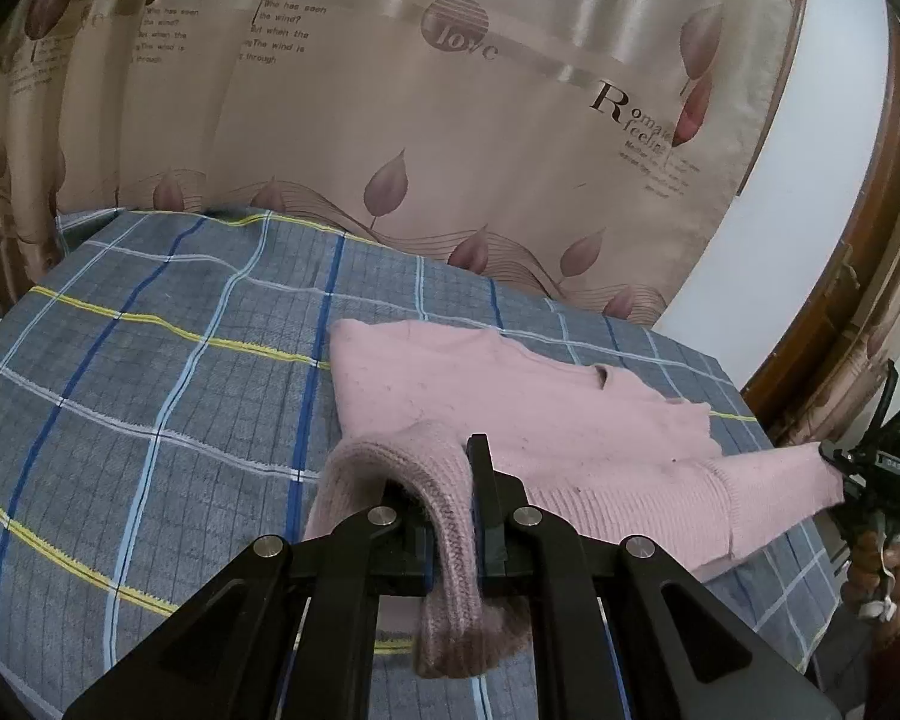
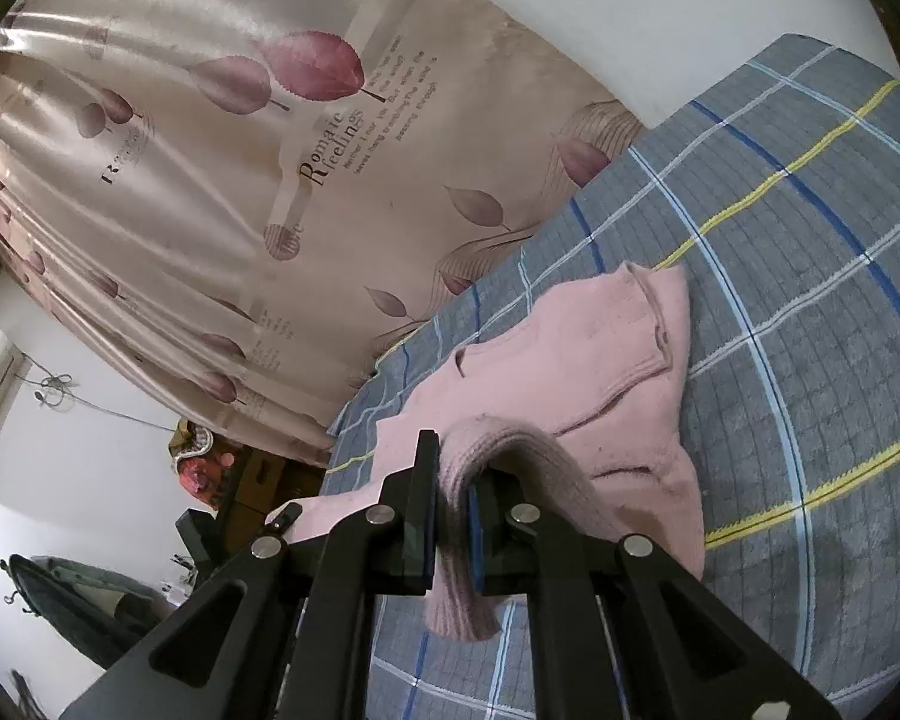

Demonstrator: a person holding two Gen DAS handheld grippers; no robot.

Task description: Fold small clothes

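A small pink knit sweater (image 1: 510, 396) lies on a grey plaid blanket (image 1: 150, 360), its neck hole facing up. My left gripper (image 1: 450, 480) is shut on one ribbed sleeve cuff (image 1: 450, 540), which hangs down between the fingers. The right gripper (image 1: 852, 474) shows at the right edge of the left wrist view, holding the other sleeve stretched out. In the right wrist view my right gripper (image 2: 453, 480) is shut on a ribbed cuff (image 2: 462, 600), with the sweater body (image 2: 600, 360) beyond it on the blanket (image 2: 810, 300).
A beige satin curtain (image 1: 390, 90) with leaf prints hangs behind the bed. A wooden frame (image 1: 870, 276) and white wall stand at the right. Beyond the bed edge in the right wrist view are dark furniture and a red bundle (image 2: 201, 468).
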